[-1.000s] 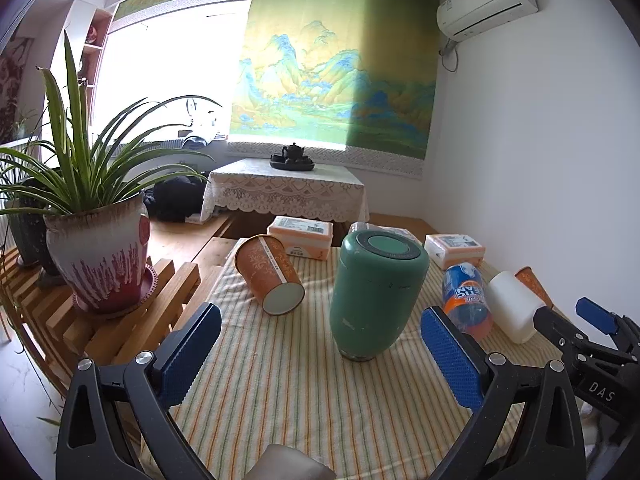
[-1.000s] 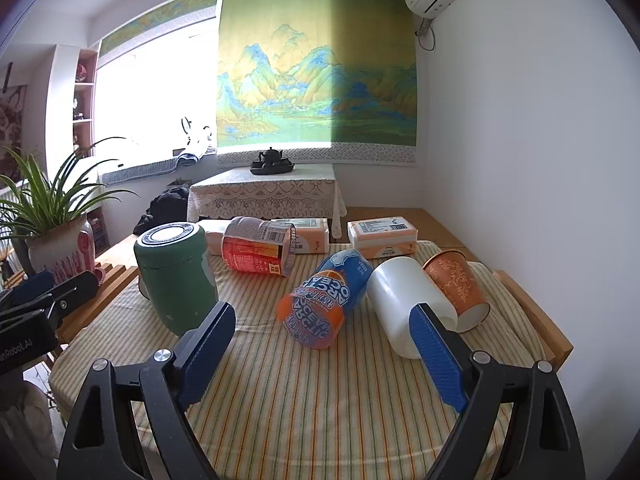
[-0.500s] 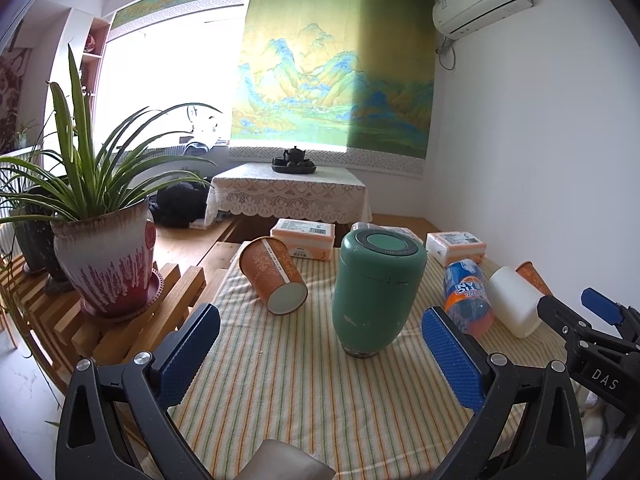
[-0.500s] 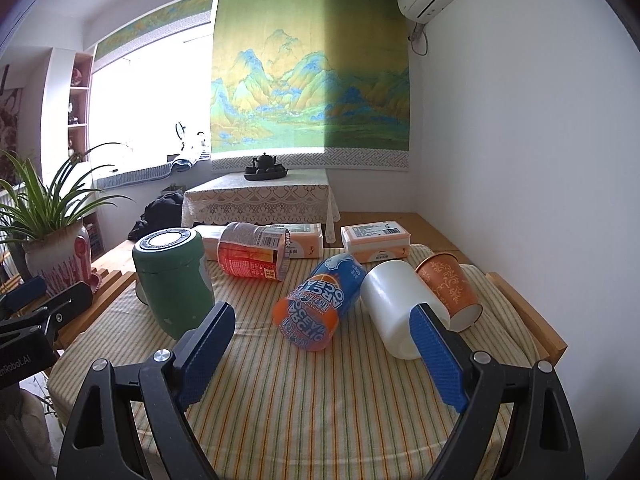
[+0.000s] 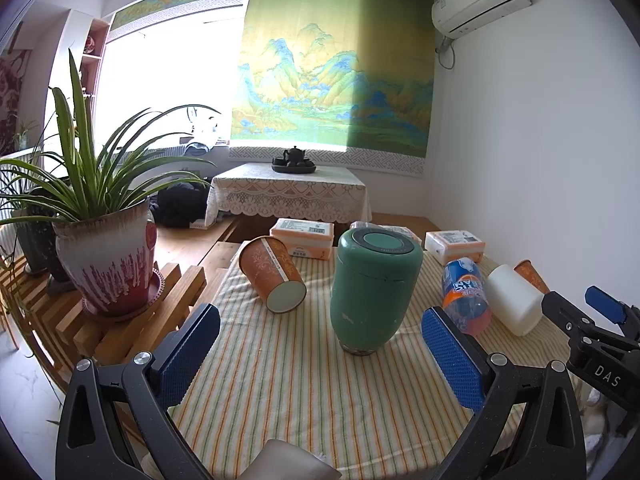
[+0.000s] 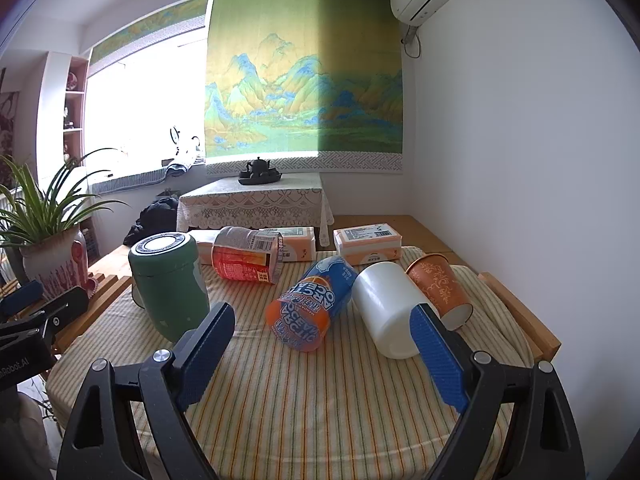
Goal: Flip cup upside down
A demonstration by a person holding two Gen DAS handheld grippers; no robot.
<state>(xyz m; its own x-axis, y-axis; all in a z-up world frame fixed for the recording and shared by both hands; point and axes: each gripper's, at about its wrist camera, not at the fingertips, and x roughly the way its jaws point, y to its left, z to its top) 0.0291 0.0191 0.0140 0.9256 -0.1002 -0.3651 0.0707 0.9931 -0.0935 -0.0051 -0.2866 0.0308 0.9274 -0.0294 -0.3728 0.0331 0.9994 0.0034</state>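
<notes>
The green cylindrical metal cup (image 5: pixel 376 292) stands near the middle of the left wrist view, on the striped cloth of the table (image 5: pixel 288 392); in the right wrist view it sits at centre left (image 6: pixel 168 284). Only the left view shows the whole orange patterned paper cup (image 5: pixel 274 276) lying on its side (left of the green cup); only the right view shows the red-labelled bottle (image 6: pixel 246 254) behind it. The left hand-held gripper (image 5: pixel 320 354) and right hand-held gripper (image 6: pixel 324 354) both hover low in frame, fingers spread apart, holding nothing.
</notes>
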